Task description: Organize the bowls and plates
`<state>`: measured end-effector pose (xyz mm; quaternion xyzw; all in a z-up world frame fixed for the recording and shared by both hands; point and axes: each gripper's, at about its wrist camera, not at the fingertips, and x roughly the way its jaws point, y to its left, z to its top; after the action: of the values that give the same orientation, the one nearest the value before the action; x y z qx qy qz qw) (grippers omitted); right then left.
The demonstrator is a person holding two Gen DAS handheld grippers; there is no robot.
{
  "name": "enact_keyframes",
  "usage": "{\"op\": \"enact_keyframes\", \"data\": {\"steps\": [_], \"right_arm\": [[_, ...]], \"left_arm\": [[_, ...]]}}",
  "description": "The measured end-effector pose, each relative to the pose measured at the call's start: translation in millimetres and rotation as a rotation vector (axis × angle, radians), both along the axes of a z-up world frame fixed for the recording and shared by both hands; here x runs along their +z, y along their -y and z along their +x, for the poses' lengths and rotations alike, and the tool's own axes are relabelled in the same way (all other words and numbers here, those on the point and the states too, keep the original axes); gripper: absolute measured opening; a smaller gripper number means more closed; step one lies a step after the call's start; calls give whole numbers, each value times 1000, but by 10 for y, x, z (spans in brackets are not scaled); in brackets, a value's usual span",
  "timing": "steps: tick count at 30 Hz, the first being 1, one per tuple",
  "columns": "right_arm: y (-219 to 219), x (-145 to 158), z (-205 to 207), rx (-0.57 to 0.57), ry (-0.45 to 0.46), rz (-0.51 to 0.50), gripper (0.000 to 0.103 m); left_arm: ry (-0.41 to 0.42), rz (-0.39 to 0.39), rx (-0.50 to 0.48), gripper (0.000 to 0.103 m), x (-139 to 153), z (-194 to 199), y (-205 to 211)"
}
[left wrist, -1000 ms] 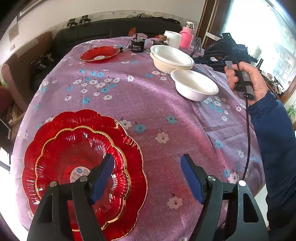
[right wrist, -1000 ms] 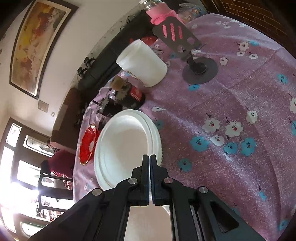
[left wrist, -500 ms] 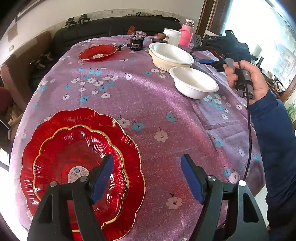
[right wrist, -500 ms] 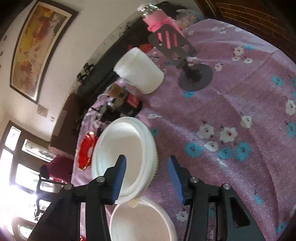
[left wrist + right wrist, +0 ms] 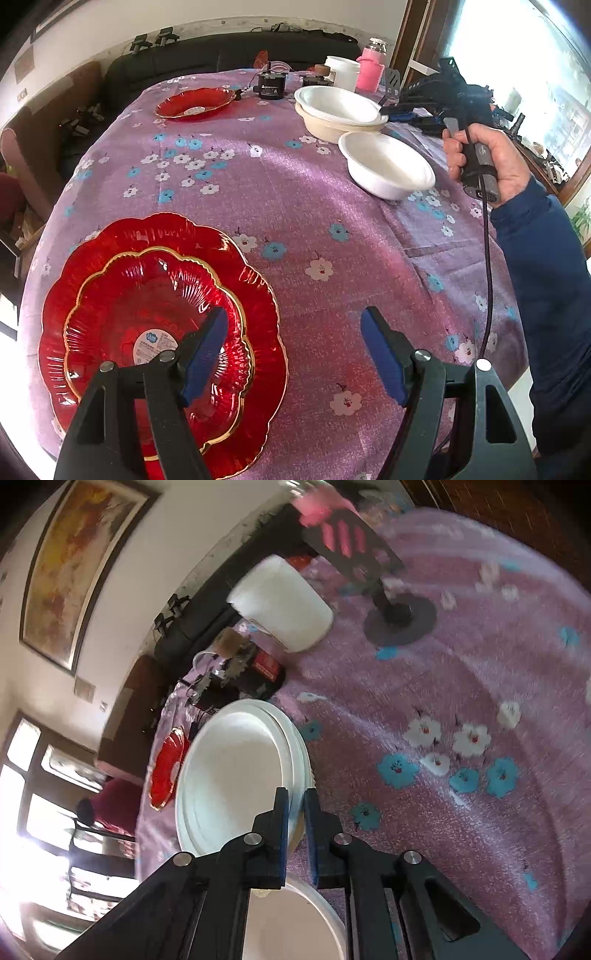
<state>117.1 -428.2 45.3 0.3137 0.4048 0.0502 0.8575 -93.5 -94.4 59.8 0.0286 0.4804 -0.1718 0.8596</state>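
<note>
Two red scalloped plates [image 5: 147,295] lie stacked at the table's near left, and my left gripper [image 5: 291,354] hangs open just above their right edge, holding nothing. A third red plate [image 5: 195,101] sits far back. Stacked white bowls [image 5: 340,110] stand at the far right, with a single white bowl [image 5: 388,170] in front of them. In the right wrist view my right gripper [image 5: 295,812] is closing its jaws on the near rim of the stacked white bowls [image 5: 236,775], the rim pinched between the pads. The single bowl [image 5: 288,923] lies under the gripper.
A white cup [image 5: 343,72], a pink bottle [image 5: 369,70] and a black device [image 5: 271,86] crowd the far edge. A dark phone stand [image 5: 399,616] sits right of the cup. A hand [image 5: 487,158] in a blue sleeve holds the right gripper. The flowered purple cloth [image 5: 295,206] covers the table.
My right gripper went from shut to open, slid over the rim of the stacked white bowls and closed on it. The left gripper stayed put.
</note>
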Motion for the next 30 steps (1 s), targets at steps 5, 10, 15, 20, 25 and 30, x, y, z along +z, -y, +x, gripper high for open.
{"op": "enact_keyframes", "data": {"steps": [5, 10, 15, 20, 25, 30], "right_arm": [[-657, 759, -403, 50, 289, -414, 3], [-1831, 903, -884, 301, 487, -839, 2], [-2042, 845, -1001, 442, 494, -683, 1], [-1705, 985, -1009, 403, 493, -458, 1], [-1374, 1017, -1149, 368, 471, -277, 2], [-945, 955, -1490, 348, 442, -84, 2]], "left_arm": [[-1, -10, 7, 74, -4, 3, -38], [7, -25, 15, 74, 21, -17, -89], [12, -33, 18, 74, 34, -58, -140], [16, -35, 30, 74, 56, -70, -193], [13, -45, 36, 74, 48, -56, -205], [8, -40, 35, 74, 32, -47, -185]]}}
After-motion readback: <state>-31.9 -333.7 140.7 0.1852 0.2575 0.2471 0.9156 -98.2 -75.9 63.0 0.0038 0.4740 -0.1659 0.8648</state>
